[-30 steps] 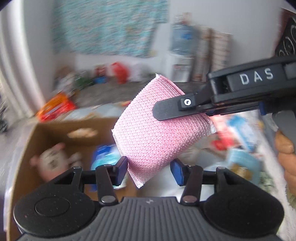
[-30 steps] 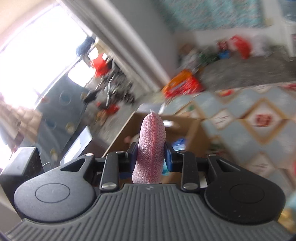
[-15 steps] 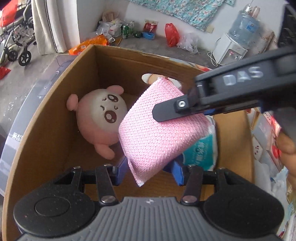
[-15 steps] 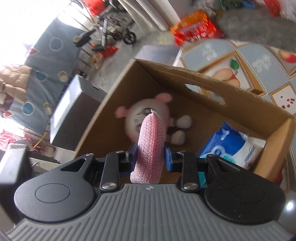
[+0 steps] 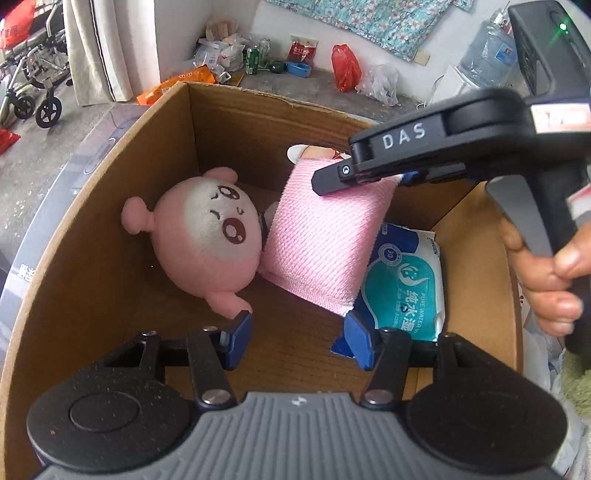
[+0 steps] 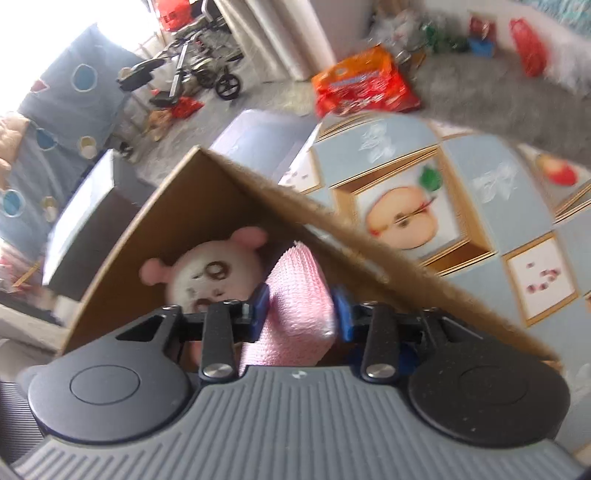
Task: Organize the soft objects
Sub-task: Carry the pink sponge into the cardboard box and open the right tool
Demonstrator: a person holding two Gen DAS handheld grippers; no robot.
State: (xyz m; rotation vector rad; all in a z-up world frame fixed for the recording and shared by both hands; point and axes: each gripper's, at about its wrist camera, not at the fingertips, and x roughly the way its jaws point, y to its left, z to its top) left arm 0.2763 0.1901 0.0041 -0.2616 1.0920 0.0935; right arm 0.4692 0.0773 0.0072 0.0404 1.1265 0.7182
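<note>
One pink cloth (image 6: pixel 299 295) btwn right claw (image 6: pixel 301 308) pads, in box (image 5: pixel 110 206).

Bkgd clutter only. Wheelchair (image 5: pixel 35 88) by a pale curtain (image 5: pixel 98 48) at far left. Orange snack pack (image 6: pixel 364 86) on grey floor (image 5: pixel 325 86), red plastic bag (image 5: pixel 346 67) & clear bag (image 5: pixel 382 83) near the wall. Green can (image 5: pixel 252 59) amid litter. Water jug (image 5: pixel 487 51) top right. Floral cloth (image 5: pixel 373 22) hangs on wall. Fruit-print mat (image 6: pixel 413 214) beside the carton.
</note>
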